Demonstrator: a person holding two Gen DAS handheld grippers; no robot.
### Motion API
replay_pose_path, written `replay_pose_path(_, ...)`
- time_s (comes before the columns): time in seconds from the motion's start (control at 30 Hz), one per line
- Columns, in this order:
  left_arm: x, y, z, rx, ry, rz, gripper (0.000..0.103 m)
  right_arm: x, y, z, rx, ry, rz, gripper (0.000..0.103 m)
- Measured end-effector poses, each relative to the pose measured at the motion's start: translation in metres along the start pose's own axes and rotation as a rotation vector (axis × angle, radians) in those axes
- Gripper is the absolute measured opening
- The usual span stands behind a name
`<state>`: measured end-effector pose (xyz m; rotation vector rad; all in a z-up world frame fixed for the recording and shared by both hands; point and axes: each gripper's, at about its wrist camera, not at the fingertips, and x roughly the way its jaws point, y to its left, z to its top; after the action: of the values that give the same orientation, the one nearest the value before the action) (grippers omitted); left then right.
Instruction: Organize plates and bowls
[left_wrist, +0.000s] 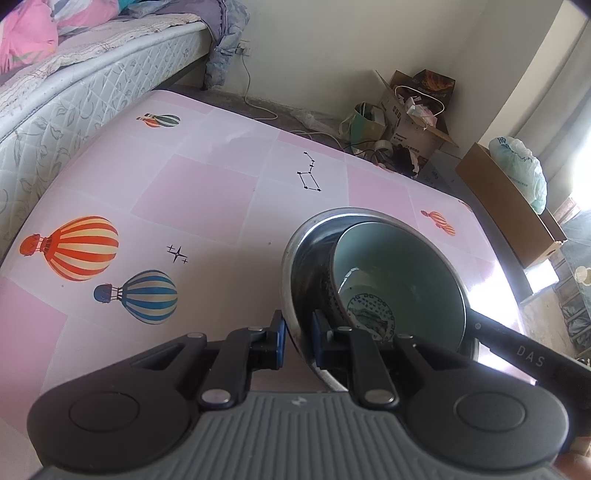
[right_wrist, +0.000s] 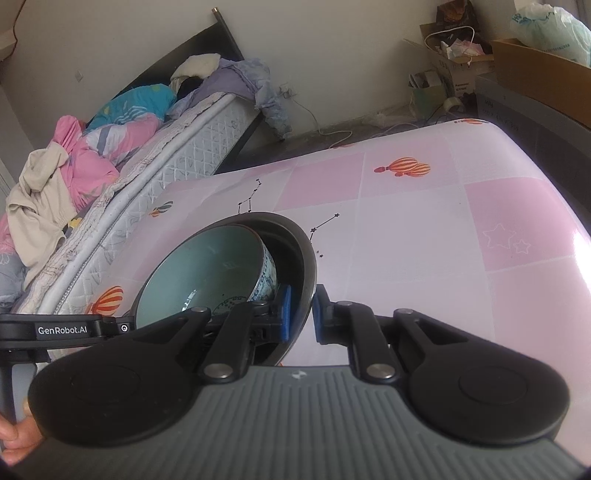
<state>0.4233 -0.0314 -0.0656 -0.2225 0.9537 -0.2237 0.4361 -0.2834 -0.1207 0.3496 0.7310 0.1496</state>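
Nearest the lens in the left wrist view, the left gripper (left_wrist: 298, 334) is seen with its blue-padded fingers pinching the near left rim of a steel bowl (left_wrist: 291, 280), one pad outside the wall and one inside. In the right wrist view, the right gripper (right_wrist: 302, 312) is likewise clamped on the same steel bowl (right_wrist: 308, 273) at its right rim, one blue pad inside and one outside. The bowl is thus held from opposite sides and is seen tilted above a table (left_wrist: 207, 192) covered in a pink and white checked cloth printed with hot-air balloons, stars and constellation lines. Whether the bowl touches the cloth cannot be told. Nested inside the steel bowl, a pale green ceramic bowl (left_wrist: 399, 266) is shown leaning against the steel wall, with a blue patterned outside and a dark round design in its base. A bed (right_wrist: 155, 147) with heaped bedding is placed beyond the table's far left edge, and cardboard boxes (left_wrist: 410, 118) of clutter are seen on the floor by the far wall.
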Motion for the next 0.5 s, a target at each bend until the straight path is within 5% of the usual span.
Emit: replay_pose_path(0.5, -0.014, -0.002, -0.001, -0.011, -0.037, -0.023, 0.016, -0.023, 0.010, 0.004, -0.091, -0.069, -0.007, 0.013)
